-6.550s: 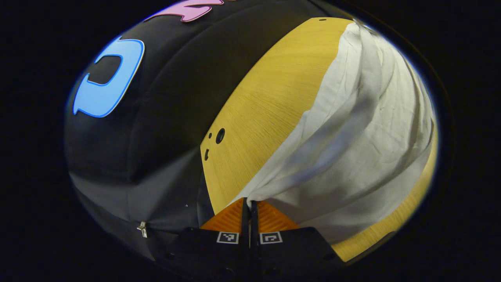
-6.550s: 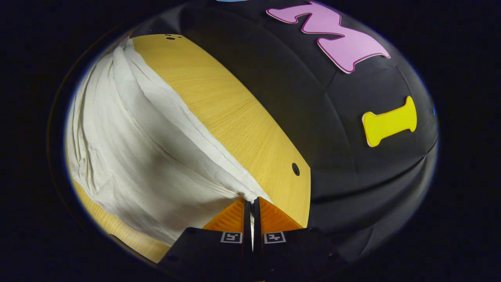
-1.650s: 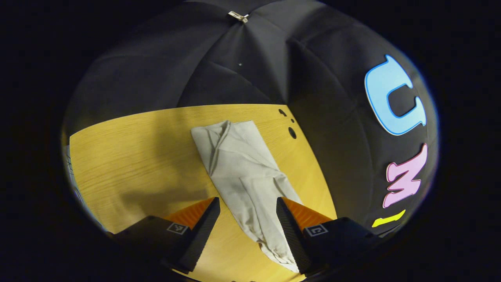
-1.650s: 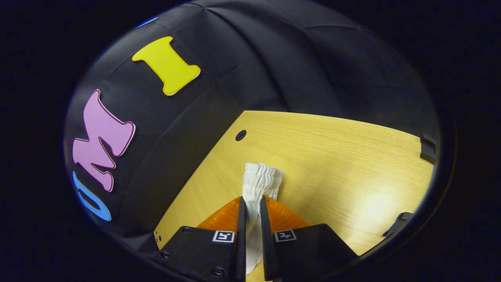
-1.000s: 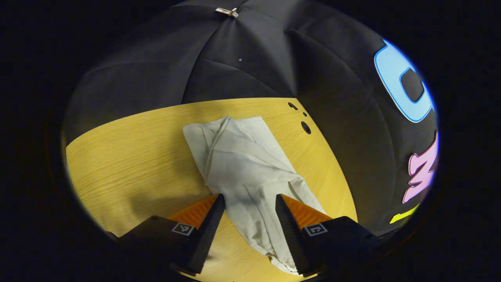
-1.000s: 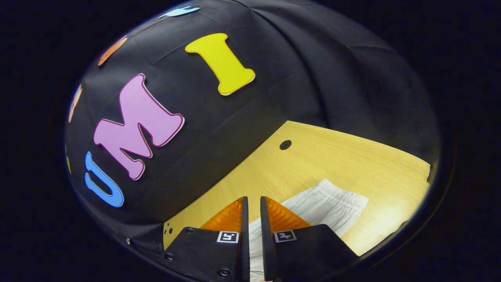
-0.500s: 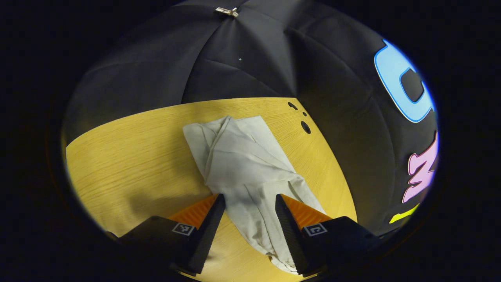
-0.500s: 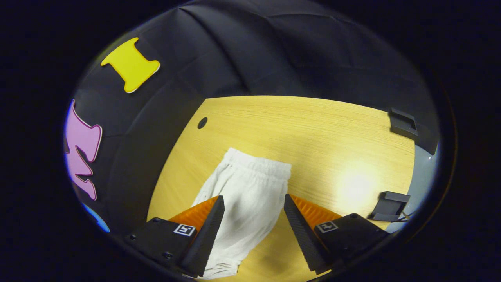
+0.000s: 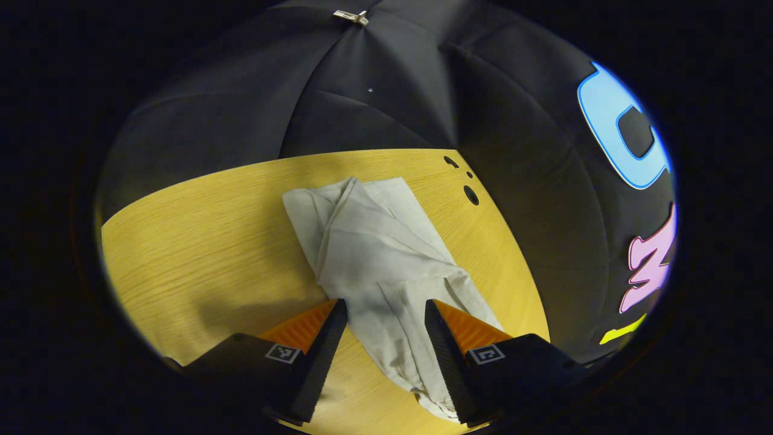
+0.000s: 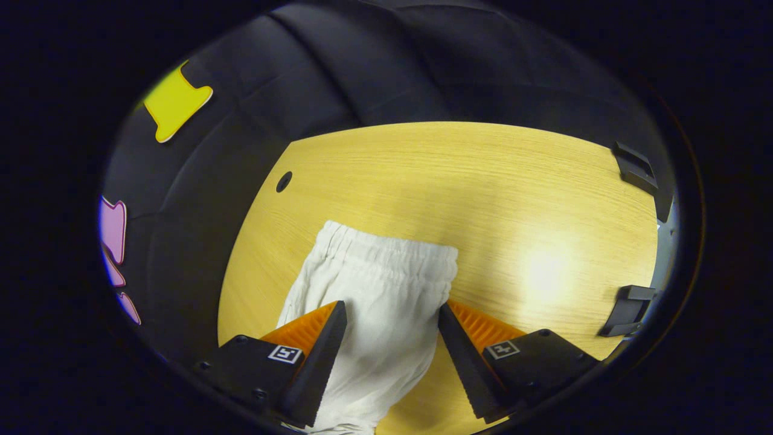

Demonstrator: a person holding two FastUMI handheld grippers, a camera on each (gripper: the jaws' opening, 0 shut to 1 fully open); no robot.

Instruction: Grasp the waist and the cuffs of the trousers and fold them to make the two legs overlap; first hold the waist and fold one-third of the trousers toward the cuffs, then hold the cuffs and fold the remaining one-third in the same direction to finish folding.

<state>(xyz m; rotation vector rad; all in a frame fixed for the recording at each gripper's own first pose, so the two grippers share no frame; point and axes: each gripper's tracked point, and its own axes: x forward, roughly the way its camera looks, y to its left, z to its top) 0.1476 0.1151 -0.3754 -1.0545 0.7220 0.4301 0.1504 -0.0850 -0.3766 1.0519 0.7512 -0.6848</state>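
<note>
Yellow wood-grain bench point(image 9: 199, 241) carries the white trousers point(image 9: 374, 248), lying flat and creased. In the left gripper view the left gripper point(image 9: 383, 329) hangs with jaws released, the cuff end running from 12 o'clock down between them. In the right gripper view the right gripper point(image 10: 391, 335) is likewise spread, the elastic waist point(image 10: 392, 251) at 12 o'clock beyond its jaws
</note>
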